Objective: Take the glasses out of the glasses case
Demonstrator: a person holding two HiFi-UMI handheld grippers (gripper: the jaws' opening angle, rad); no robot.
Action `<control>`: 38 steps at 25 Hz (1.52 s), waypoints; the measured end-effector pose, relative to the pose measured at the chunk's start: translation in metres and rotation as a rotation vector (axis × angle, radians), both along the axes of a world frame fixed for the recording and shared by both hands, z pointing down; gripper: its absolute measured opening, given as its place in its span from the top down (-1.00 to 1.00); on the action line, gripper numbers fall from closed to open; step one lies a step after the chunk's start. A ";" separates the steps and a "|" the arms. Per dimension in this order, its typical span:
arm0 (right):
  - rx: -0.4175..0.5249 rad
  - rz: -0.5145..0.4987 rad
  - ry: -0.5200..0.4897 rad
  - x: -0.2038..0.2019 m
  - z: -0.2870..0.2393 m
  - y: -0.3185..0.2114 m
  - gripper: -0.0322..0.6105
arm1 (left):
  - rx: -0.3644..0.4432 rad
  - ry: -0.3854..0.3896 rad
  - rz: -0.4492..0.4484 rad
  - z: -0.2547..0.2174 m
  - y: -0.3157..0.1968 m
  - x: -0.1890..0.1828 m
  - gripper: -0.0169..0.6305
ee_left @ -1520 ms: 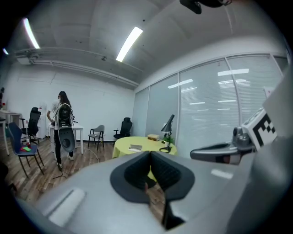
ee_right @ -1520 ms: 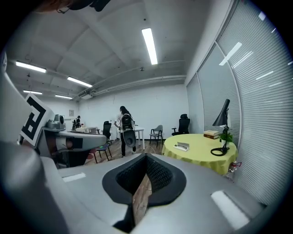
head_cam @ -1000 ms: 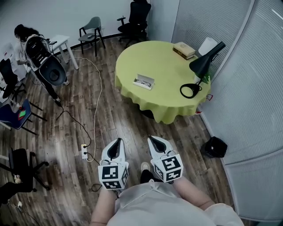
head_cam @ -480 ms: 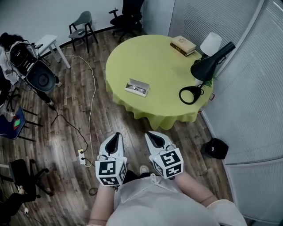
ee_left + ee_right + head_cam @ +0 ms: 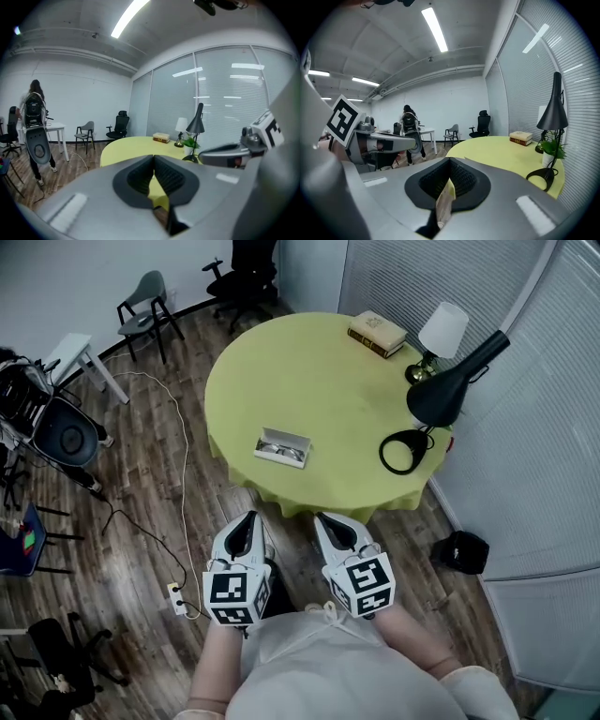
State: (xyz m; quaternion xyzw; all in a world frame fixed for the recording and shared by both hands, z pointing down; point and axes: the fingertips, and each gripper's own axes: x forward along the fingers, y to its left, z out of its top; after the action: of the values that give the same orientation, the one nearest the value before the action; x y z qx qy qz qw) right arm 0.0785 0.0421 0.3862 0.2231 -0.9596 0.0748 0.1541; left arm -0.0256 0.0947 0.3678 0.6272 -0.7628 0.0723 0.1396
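The left gripper (image 5: pixel 247 523) and right gripper (image 5: pixel 332 521) are side by side, each with jaws pressed together on nothing. Ahead of them, well apart, the open glasses case (image 5: pixel 287 438) lies on the table (image 5: pixel 309 362) with the glasses (image 5: pixel 278 452) inside.

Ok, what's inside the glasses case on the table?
The glasses case on the yellow table appears open, with the glasses lying inside. Whatever lies under them is covered, and finer detail is too small.
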 end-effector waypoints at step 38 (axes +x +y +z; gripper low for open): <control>-0.360 0.489 0.184 -0.145 0.180 -0.187 0.90 | -0.469 -0.191 1.024 0.217 -0.266 -0.112 0.66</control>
State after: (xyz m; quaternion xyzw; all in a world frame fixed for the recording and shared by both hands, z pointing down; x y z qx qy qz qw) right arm -0.0666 -0.1450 0.5659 0.4222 -0.8309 0.2579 0.2547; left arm -0.1372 -0.1714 0.5847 0.8599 -0.3343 0.3544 0.1525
